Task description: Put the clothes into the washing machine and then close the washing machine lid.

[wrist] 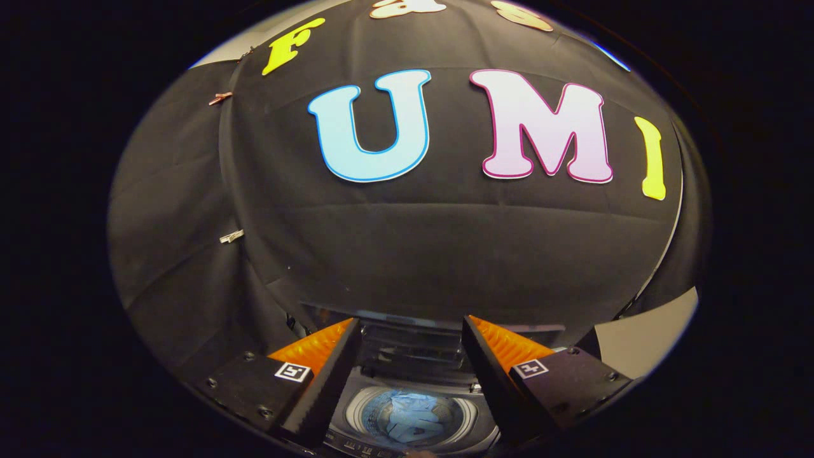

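The gripper (412, 334) is hovering with jaws spread wide, holding nothing, above the washing machine (356, 397); blue clothes (407, 416) are lying in its drum.

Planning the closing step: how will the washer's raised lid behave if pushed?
The lid stands raised behind the drum holding blue clothes, so it likely swings down on hinges. It looks rigid, perhaps slick. The open gripper holds nothing.

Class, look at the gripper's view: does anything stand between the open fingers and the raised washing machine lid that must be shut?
Nothing visible does. The gripper is open and empty, the lid stands raised just beyond its fingers, and the clothes already lie inside the drum.
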Action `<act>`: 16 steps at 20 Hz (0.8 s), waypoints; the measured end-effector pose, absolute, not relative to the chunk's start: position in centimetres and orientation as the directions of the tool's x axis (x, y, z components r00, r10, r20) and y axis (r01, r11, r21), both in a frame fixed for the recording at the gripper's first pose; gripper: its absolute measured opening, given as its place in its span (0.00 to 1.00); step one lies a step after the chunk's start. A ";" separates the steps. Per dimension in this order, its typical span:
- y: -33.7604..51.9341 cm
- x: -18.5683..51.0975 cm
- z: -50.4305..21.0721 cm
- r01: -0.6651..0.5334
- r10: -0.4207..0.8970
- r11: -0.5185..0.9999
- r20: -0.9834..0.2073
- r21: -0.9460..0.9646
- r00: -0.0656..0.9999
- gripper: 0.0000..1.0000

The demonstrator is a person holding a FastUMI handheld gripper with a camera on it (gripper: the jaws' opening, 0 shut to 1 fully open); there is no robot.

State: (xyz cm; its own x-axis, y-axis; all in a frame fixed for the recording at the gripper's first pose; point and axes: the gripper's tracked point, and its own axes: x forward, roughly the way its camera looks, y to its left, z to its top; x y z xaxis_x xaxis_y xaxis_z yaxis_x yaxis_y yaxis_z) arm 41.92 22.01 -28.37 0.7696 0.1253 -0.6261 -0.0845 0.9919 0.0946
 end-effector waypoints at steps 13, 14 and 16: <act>20.4 47.8 -35.8 -0.025 0.076 0.997 -0.745 0.080 0.663 0.99; 20.4 47.9 -36.3 -0.022 0.078 0.996 -0.751 0.084 0.656 1.00; 20.3 47.8 -36.8 -0.019 0.094 0.994 -0.756 0.107 0.647 1.00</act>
